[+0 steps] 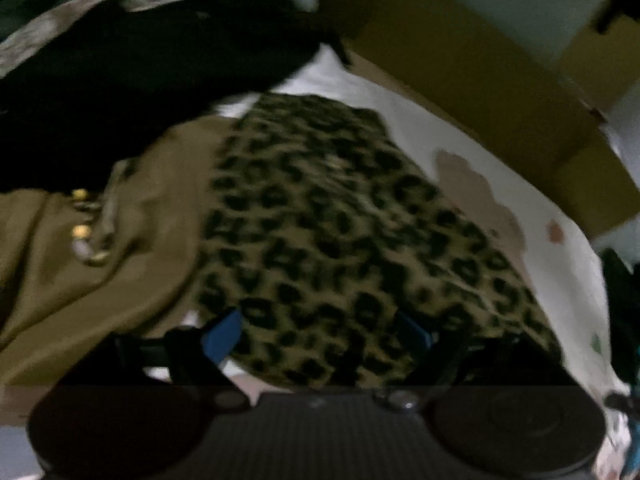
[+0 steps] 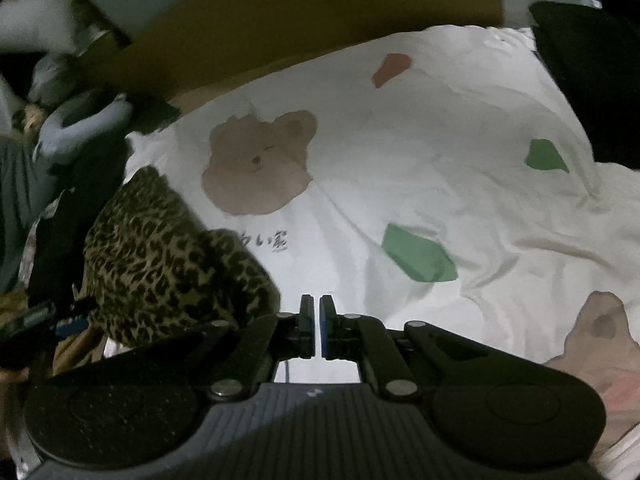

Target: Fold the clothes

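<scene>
Nearest the left wrist camera, the left gripper has its blue-padded fingers spread wide to either side of the near edge of a leopard-print garment, with the cloth lying between and under them; the picture is blurred, so whether either pad presses on the fabric cannot be told, and the jaws look open rather than clamped. The garment lies bunched on a white bed sheet printed with bears and coloured patches, and it looks soft, limp and light, likely to sag and slide off a loose pinch, so a hem or corner at the near edge, taken through both layers, seems the surest place to grip. Just left of it and touching it is an olive-brown garment with gold buttons, equally floppy. Beyond that sits a dark heap of clothing, and at the far side a yellowish board runs along the bed. In the right wrist view, the right gripper is closed with its fingers together and nothing between them, hovering over bare sheet just right of the leopard cloth, beyond which a printed bear face shows.
</scene>
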`<state>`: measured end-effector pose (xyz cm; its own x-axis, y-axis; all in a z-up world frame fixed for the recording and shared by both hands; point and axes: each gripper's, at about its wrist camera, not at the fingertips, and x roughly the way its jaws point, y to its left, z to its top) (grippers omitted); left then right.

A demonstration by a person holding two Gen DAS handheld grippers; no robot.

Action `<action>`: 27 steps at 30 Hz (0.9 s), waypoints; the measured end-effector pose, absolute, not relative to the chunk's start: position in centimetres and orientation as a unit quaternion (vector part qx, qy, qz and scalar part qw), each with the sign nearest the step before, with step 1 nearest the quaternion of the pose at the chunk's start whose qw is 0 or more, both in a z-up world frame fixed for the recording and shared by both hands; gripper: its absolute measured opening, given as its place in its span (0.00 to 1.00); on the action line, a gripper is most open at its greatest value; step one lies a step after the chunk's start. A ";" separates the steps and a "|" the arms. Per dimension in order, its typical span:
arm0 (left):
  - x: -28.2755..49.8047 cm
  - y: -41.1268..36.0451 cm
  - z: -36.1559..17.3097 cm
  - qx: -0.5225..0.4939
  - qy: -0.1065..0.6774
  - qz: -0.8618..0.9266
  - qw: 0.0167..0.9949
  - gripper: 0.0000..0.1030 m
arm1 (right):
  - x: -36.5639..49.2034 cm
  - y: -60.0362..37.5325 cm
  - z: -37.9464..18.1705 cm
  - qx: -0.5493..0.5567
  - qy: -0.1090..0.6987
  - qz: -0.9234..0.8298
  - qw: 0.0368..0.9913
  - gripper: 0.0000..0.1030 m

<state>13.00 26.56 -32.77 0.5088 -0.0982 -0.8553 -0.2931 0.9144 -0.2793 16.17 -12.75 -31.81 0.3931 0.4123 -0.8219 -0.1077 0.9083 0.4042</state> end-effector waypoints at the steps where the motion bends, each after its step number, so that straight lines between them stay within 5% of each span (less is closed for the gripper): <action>1: 12.9 27.1 -33.1 -0.205 0.491 0.064 0.844 0.84 | 16.0 -12.6 -31.7 0.138 0.526 0.162 0.824 0.06; 9: 13.1 29.8 -36.2 -0.240 0.495 0.093 0.830 0.85 | 15.6 -11.2 -31.4 0.106 0.512 0.151 0.839 0.13; 13: 13.3 30.6 -37.2 -0.284 0.482 0.080 0.825 0.84 | 15.6 -11.0 -30.8 0.118 0.497 0.150 0.846 0.35; 16: 13.7 30.5 -37.2 -0.283 0.479 0.059 0.829 0.58 | 16.0 -10.8 -30.4 0.126 0.498 0.149 0.845 0.41; 19: 13.8 30.3 -36.6 -0.283 0.475 0.045 0.832 0.07 | 16.4 -10.5 -29.9 0.133 0.503 0.158 0.839 0.41; 27: 13.6 28.6 -32.1 -0.244 0.441 -0.005 0.864 0.03 | 16.3 -9.4 -28.7 0.119 0.494 0.183 0.841 0.41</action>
